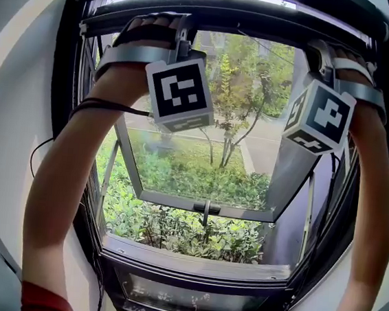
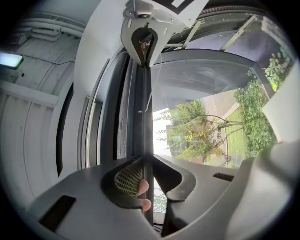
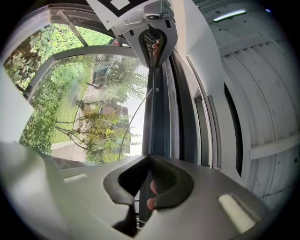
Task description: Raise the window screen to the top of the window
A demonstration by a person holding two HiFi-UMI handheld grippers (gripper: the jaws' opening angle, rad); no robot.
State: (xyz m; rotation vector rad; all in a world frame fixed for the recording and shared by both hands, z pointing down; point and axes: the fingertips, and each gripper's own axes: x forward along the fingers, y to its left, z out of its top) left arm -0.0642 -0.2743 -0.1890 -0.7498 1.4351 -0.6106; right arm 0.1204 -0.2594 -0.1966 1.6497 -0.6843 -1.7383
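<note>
Forearms (image 1: 75,173) reach up, left gripper (image 2: 146,159) then right gripper (image 3: 149,158) each pinched nearly shut on the screen's slim rail (image 2: 147,103) near the window (image 1: 223,16) top; light, stiff, it probably slides best held evenly toward both ends.

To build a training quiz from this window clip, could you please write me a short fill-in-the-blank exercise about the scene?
1. The left gripper and the right gripper are held up near the ____ of the window.
2. Each gripper's jaws are ____ on the thin dark screen bar.
3. The glass sash beyond them is not closed but ____.

Missing words: top; shut; open.
</note>
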